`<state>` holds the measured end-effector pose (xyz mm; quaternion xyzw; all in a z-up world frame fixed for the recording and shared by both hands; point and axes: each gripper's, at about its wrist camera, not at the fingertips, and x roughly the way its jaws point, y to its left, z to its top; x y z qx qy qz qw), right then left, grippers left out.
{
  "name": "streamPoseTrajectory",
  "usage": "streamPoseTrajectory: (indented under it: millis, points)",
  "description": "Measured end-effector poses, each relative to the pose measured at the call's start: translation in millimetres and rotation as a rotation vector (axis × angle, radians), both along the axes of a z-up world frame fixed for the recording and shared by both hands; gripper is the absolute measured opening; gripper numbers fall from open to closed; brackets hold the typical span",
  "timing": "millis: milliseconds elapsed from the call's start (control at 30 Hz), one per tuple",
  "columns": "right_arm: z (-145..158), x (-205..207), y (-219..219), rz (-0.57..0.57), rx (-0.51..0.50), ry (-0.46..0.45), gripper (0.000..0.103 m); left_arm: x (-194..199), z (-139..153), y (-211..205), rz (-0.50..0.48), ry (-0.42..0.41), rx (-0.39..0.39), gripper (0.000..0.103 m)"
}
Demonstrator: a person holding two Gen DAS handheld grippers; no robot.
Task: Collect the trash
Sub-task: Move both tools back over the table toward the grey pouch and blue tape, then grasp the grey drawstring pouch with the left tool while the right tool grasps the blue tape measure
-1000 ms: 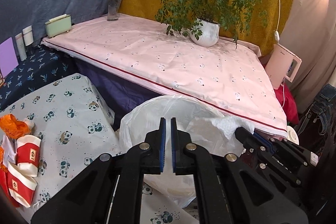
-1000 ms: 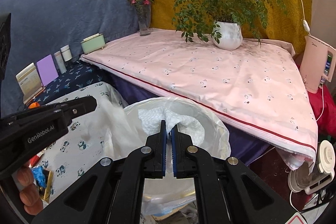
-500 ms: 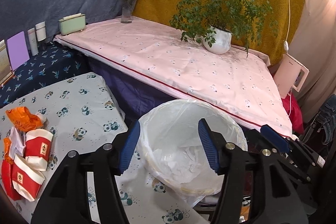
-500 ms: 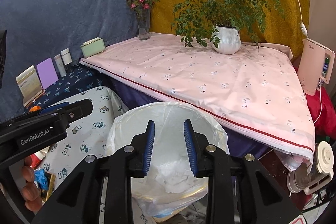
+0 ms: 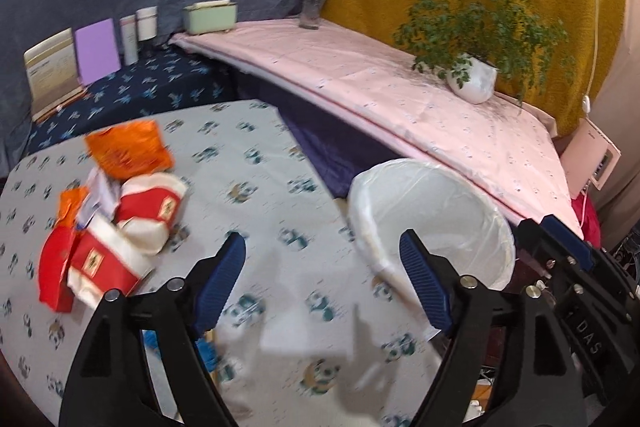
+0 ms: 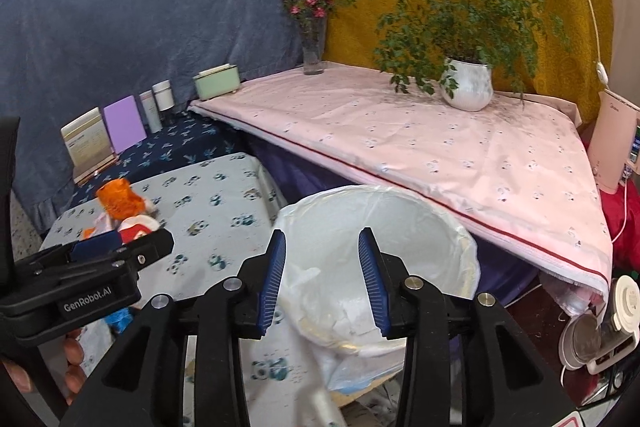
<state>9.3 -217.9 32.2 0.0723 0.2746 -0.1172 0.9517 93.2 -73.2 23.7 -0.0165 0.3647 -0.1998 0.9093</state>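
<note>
From my seat the next pick is clearly the left side's job. My left gripper [image 5: 320, 283] is spread wide and opening further, with nothing between its pads — only panda-print cloth shows through the gap. The remaining trash sits up and to the left of it on the table [image 5: 256, 163]: two red-and-white paper cups [image 5: 132, 227] lying on their sides, a crumpled orange wrapper [image 5: 128, 151] just behind them, and a red carton [image 5: 56, 271] touching the nearer cup. The nearer cup's long axis seems to run diagonally, mouth toward me, so I'd judge a roll of the wrist is needed to close across its body.

My right gripper [image 6: 322, 279] is part-open and widening too, empty, hanging over the lined trash bin [image 6: 440, 227], which already holds white crumpled paper. The bin stands off the table's right edge, just beside the pink-covered surface [image 6: 440, 147].

Open cloth lies between the left gripper and the pile — room enough. A blue scrap [image 5: 204, 351] lies near the front edge, blurred.
</note>
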Motion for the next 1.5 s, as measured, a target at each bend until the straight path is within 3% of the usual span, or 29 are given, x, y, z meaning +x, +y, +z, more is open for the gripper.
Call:
streamPoseTrajectory:
  millis: [133,500,600,933,1200,1400,1500]
  points:
    - [-2.5,-0.2,26.0,0.053,-0.002,0.013,0.038,-6.1,-8.9,34.2,0.059,0.023,-0.002,0.086]
    - [-18.2,2.8,90.2,0.181,0.012,0.061,0.041,-25.0,-33.4,117.4,0.175,0.068,0.037,0.087]
    - [-25.3,5.5,105.7,0.211,0.016,0.081,0.041,-31.6,-40.1,133.1,0.181,0.078,0.046,0.092]
    - [-49.9,16.9,148.8,0.294,0.023,0.150,0.041,-43.9,-80.4,157.3,0.107,0.157,0.101,0.096]
    - [-69.0,29.3,169.2,0.329,0.023,0.200,0.041,-42.5,-110.2,158.9,0.074,0.222,0.098,0.096]
    - [-78.8,38.5,177.1,0.345,0.023,0.227,0.041,-40.2,-113.9,156.6,0.066,0.195,0.110,0.094]
    - [-85.0,44.0,181.6,0.354,0.023,0.239,0.041,-40.4,-111.3,154.2,0.054,0.177,0.109,0.076]
